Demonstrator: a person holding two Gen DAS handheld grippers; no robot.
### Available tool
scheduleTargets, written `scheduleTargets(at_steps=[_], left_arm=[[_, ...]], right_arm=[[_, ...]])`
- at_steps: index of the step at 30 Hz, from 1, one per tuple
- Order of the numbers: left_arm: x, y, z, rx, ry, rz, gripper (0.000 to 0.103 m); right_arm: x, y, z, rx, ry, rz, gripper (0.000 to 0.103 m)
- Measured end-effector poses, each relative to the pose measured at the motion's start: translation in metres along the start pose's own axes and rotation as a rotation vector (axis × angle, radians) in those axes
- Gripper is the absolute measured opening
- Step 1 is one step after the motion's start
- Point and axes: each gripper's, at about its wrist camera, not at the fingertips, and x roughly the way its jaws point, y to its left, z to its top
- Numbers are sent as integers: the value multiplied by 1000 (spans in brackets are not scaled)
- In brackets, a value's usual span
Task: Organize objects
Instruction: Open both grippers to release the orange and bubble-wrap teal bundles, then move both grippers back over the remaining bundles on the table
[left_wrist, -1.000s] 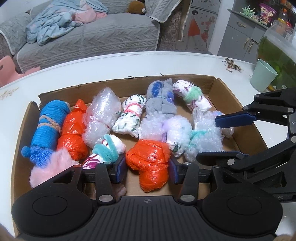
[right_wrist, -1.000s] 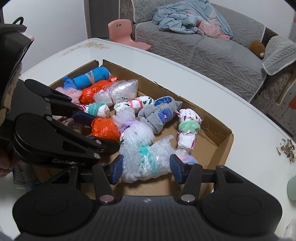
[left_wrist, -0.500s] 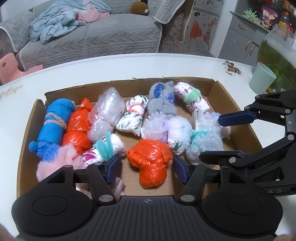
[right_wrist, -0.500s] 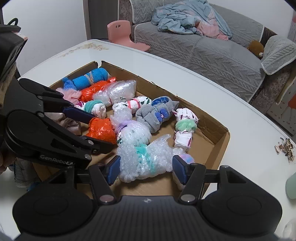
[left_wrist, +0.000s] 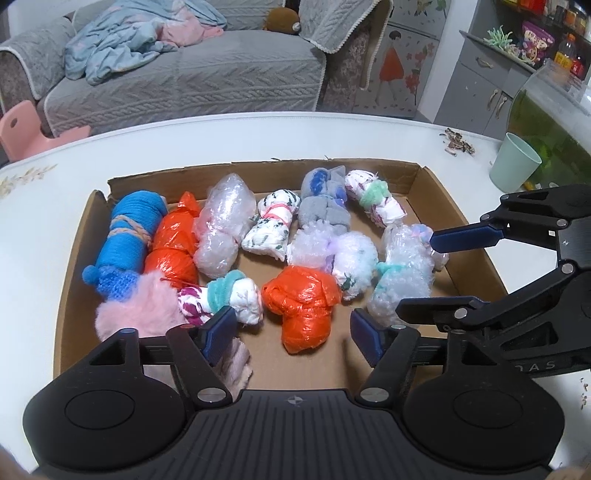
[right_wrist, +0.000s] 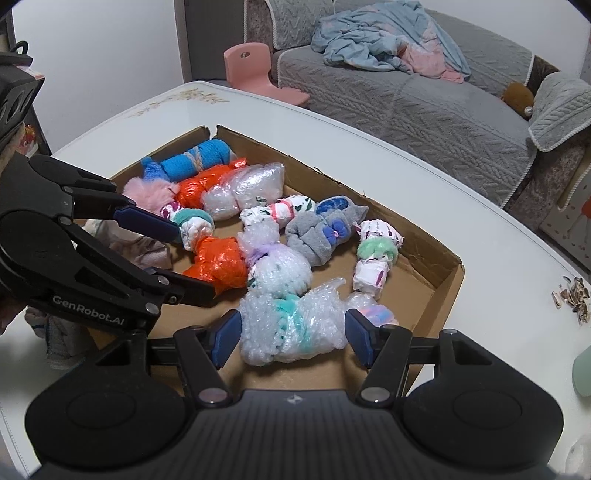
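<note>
- The cardboard tray (left_wrist: 476, 258) lies flat on the white table (left_wrist: 258, 136) and holds about a dozen tied bundles, lying close together.
- Along its far-left side, in the left wrist view, a blue knitted roll (left_wrist: 129, 236), an orange plastic bundle (left_wrist: 171, 240) and a clear bubble-wrap bundle (left_wrist: 223, 229) lie side by side, touching.
- Further right sit a floral cloth roll (left_wrist: 273, 229), a grey sock bundle (left_wrist: 325, 206) and a white roll with a green band (left_wrist: 375, 199).
- A fluffy pink bundle (left_wrist: 136, 310) lies at the near-left end, just beside a small roll with a teal band (left_wrist: 225, 295).
- The left gripper (left_wrist: 291, 336) has its jaws opening; a second orange bundle (left_wrist: 301, 302) lies between them on the tray floor, and neither blue pad touches it.
- The right gripper (right_wrist: 291, 336) straddles a bubble-wrap bundle with a teal tie (right_wrist: 295, 321); its pads sit just beside the bundle's ends, seemingly with no squeeze on the wrap, though the view is tight there.
- A pale green cup (left_wrist: 515, 162) stands on the table past the tray's right wall, near some scattered husks (left_wrist: 458, 140).
- Behind the table is a grey sofa (left_wrist: 192, 81) with a crumpled blue blanket (left_wrist: 122, 51).
</note>
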Motion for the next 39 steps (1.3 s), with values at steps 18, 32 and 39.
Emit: scheduleTargets(at_steps=[18, 32, 39], left_arm=[[-49, -8, -18, 47, -40, -22, 84], [-108, 2, -86, 84, -64, 50, 88], [-119, 24, -139, 40, -38, 80, 90]], right_arm=[[-44, 8, -7, 121, -65, -4, 60], [-83, 73, -24, 143, -85, -30, 75], [-74, 105, -41, 184, -21, -45, 78]])
